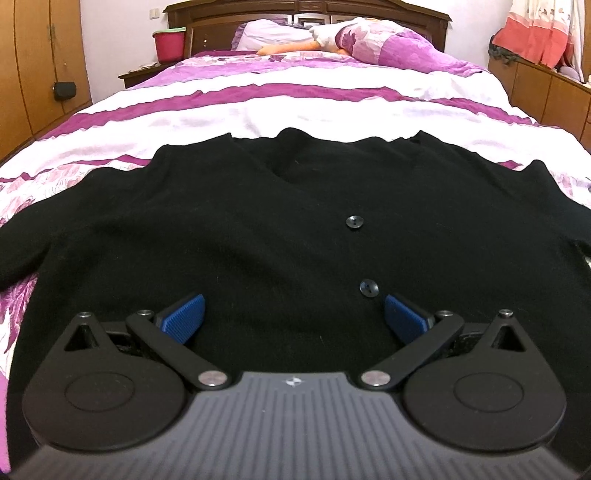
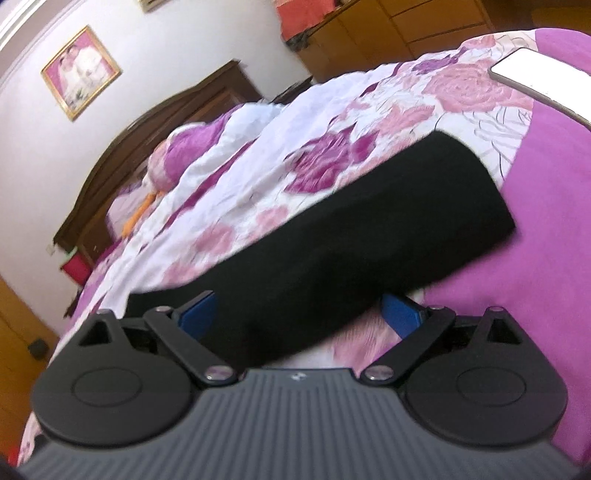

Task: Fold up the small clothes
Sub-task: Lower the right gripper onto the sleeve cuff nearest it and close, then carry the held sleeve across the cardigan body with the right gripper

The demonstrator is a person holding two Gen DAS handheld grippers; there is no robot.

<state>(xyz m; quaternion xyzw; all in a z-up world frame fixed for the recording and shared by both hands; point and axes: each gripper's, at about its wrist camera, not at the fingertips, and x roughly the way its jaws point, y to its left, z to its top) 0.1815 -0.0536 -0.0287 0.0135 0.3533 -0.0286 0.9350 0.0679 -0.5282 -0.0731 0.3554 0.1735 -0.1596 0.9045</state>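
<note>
A black buttoned cardigan lies flat, front up, on the pink and white floral bedspread, its neckline pointing toward the headboard. My left gripper hovers over its lower front, jaws open, with the blue pads to either side of the button line and nothing between them. In the right wrist view, one black sleeve stretches across the cover. My right gripper stands wide open with the sleeve's near part between its blue pads; the pads do not press on it. This view is tilted and blurred.
Pillows and a wooden headboard are at the far end. A red bucket stands on the nightstand at the left. Wooden cupboards flank the bed. A flat white phone-like object lies on the cover beyond the sleeve.
</note>
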